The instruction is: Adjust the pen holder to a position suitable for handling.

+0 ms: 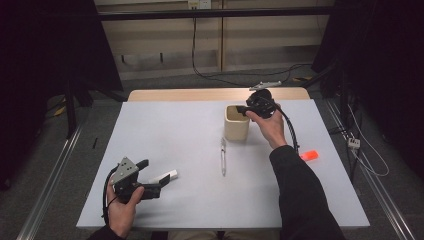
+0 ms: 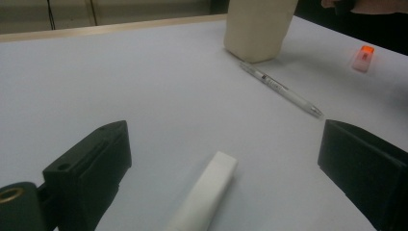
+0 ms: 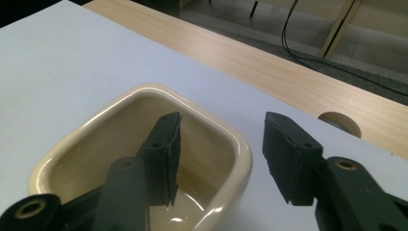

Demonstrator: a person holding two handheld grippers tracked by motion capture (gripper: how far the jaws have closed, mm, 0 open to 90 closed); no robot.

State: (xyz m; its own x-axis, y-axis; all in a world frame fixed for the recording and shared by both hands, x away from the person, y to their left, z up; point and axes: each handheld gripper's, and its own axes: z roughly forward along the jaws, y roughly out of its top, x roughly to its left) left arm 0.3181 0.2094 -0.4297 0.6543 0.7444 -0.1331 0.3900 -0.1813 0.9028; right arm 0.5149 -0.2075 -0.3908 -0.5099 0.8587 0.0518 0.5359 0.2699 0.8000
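White tabletop (image 1: 165, 130) surrounds the cup (image 1: 236, 123); its wall is straddled by the right gripper (image 1: 246, 111), jaws apart (not yet clamped), for lifting. Left gripper (image 1: 161, 183), jaws apart, frames 1 white stick (image 1: 165, 177).

White table (image 1: 165, 135) with a pale wood strip (image 1: 200, 94) along the far edge (round cable hole (image 3: 340, 124) cut into it). Grey carpet floor (image 1: 50, 165) all round. Light panelled wall (image 1: 250, 40) behind, black cables (image 1: 210, 75) trailing down. Dark drapes (image 1: 45, 55) on both flanks. Dim overall.
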